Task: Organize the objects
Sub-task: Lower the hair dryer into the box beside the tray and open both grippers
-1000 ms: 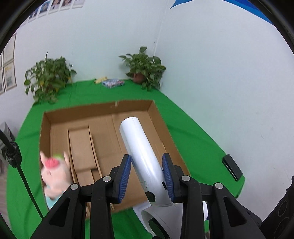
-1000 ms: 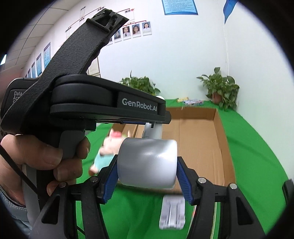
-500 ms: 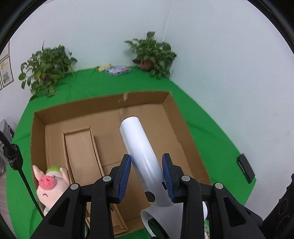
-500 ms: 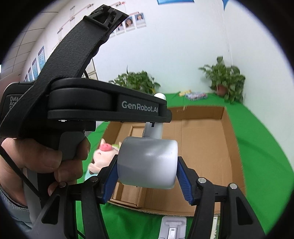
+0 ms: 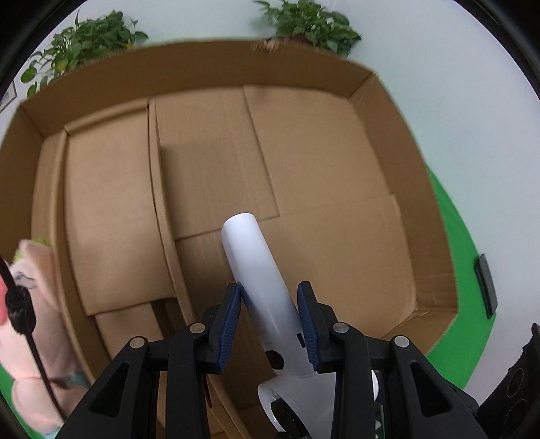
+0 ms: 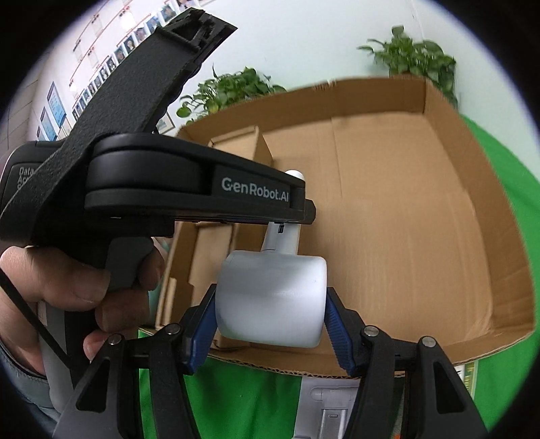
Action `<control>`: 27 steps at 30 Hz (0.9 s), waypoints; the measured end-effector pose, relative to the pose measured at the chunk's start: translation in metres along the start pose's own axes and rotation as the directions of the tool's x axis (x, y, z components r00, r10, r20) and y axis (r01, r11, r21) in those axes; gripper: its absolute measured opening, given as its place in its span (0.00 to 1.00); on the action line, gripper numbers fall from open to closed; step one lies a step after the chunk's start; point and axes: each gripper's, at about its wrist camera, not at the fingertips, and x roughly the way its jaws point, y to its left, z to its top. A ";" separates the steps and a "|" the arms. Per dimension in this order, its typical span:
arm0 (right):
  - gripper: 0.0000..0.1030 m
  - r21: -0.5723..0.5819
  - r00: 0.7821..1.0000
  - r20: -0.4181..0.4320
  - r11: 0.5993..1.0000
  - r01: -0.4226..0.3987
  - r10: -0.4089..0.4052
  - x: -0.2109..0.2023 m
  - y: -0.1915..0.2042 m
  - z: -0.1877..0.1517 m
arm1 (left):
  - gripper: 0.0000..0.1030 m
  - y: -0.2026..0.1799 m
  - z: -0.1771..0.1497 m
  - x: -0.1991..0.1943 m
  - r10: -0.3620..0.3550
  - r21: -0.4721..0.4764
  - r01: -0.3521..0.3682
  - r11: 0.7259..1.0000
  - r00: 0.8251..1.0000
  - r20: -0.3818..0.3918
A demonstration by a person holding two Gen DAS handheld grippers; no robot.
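A white hair dryer is held by both grippers over an open cardboard box (image 5: 337,84). My left gripper (image 5: 270,320) is shut on the dryer's white handle (image 5: 256,270), which points forward over the box floor. My right gripper (image 6: 270,317) is shut on the dryer's silver-white barrel (image 6: 270,300). The box also shows in the right wrist view (image 6: 438,202), with the left gripper's black body (image 6: 168,189) just left of the barrel. A pink plush pig (image 5: 30,304) sits outside the box's left wall.
The box stands on a green cloth (image 5: 462,270). Loose cardboard flaps (image 5: 111,216) lie inside it on the left. A black flat object (image 5: 486,287) lies on the cloth at right. A white plastic piece (image 6: 330,408) lies before the box. Potted plants (image 5: 303,20) stand behind.
Both grippers have moved forward and down with the hair dryer, from in front of the box to over its inside. The box now fills both views.
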 end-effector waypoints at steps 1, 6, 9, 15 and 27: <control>0.57 0.015 1.000 -0.010 1.000 -0.007 0.008 0.004 -0.002 -0.002 | 0.28 0.002 -0.002 0.006 0.008 0.009 -0.008 1.000 1.000 -0.008; 0.57 0.032 0.999 -0.047 0.999 -0.021 0.022 0.019 -0.009 -0.009 | 0.28 -0.002 -0.003 0.009 0.010 0.040 -0.009 0.999 0.999 -0.031; 0.57 0.003 0.998 -0.063 1.000 -0.027 0.027 0.023 -0.004 -0.011 | 0.28 -0.003 -0.004 0.000 0.014 0.041 -0.013 0.999 1.000 -0.026; 0.62 0.016 0.990 -0.062 0.992 -0.128 0.129 0.012 -0.006 -0.012 | 0.37 0.007 -0.017 -0.044 -0.028 0.031 0.026 0.999 0.998 0.056; 0.28 0.038 0.988 -0.109 0.994 -0.107 0.110 0.008 -0.015 -0.012 | 0.42 0.042 -0.069 -0.082 0.047 -0.010 -0.046 0.999 0.988 0.150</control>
